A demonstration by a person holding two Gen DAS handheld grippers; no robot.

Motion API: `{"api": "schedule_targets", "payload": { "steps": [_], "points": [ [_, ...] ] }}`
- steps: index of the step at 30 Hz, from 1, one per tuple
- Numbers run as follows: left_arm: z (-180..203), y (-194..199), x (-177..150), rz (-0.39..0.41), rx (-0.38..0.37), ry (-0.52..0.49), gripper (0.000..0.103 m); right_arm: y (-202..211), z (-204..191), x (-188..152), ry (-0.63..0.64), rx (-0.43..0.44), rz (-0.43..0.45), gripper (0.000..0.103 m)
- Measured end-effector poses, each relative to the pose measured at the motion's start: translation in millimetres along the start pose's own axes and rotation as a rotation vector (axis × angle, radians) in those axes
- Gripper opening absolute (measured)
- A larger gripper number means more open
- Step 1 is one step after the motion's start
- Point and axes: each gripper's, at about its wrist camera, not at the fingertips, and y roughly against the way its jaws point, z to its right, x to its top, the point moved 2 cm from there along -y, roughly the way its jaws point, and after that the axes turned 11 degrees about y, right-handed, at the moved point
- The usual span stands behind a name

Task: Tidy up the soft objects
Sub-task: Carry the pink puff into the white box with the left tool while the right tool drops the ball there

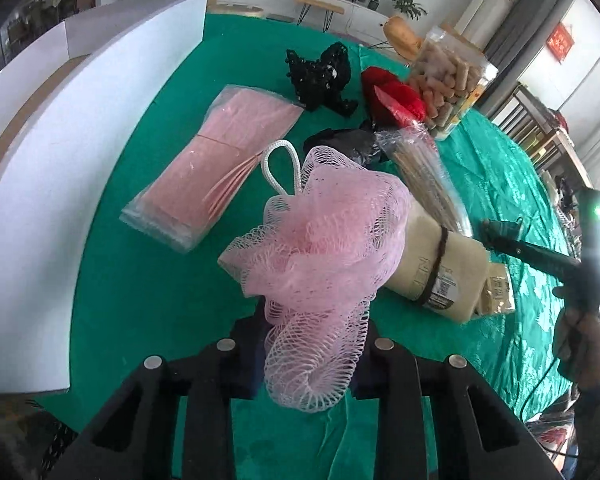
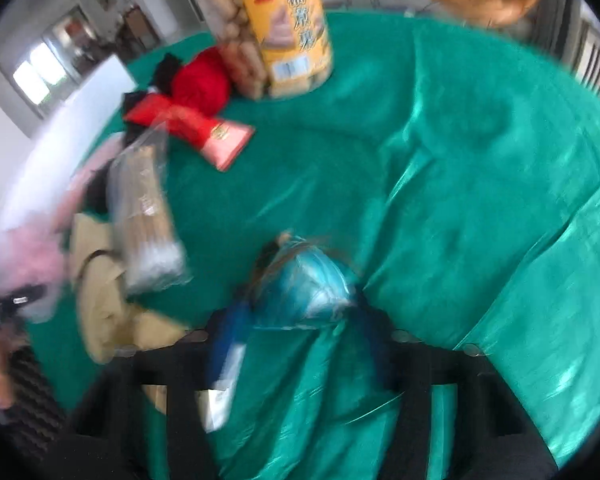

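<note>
My left gripper (image 1: 306, 354) is shut on a pink mesh bath pouf (image 1: 320, 248) with a white rope loop and holds it above the green tablecloth (image 1: 148, 280). Behind the pouf lie a beige rolled cloth (image 1: 440, 276) with a black band, a pink packet (image 1: 216, 164) in clear plastic, a black beaded item (image 1: 324, 76) and a red soft item (image 1: 392, 96). My right gripper (image 2: 300, 320) is shut on a shiny blue-green bundle (image 2: 304, 284); this view is blurred. The right gripper also shows at the right edge of the left wrist view (image 1: 540, 252).
A white cardboard box (image 1: 60, 160) stands open at the left. A clear jar of snacks (image 1: 448, 84) stands at the back, seen also in the right wrist view (image 2: 268, 28). A clear bag of sticks (image 1: 424, 172) and a red packet (image 2: 204, 132) lie mid-table.
</note>
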Motion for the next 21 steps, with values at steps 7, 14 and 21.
{"api": "schedule_targets", "payload": {
  "steps": [7, 14, 21],
  "points": [
    [-1, 45, 17, 0.059, -0.1, 0.049, 0.03, 51, -15, 21, 0.025, 0.015, 0.079, 0.048],
    [-51, 139, 67, 0.234, -0.082, 0.116, 0.03, 100, -129, 94, 0.195, 0.194, 0.197, 0.049],
    [-153, 193, 97, 0.315, 0.118, 0.22, 0.03, 94, -306, 153, 0.39, 0.428, 0.216, 0.049]
  ]
}}
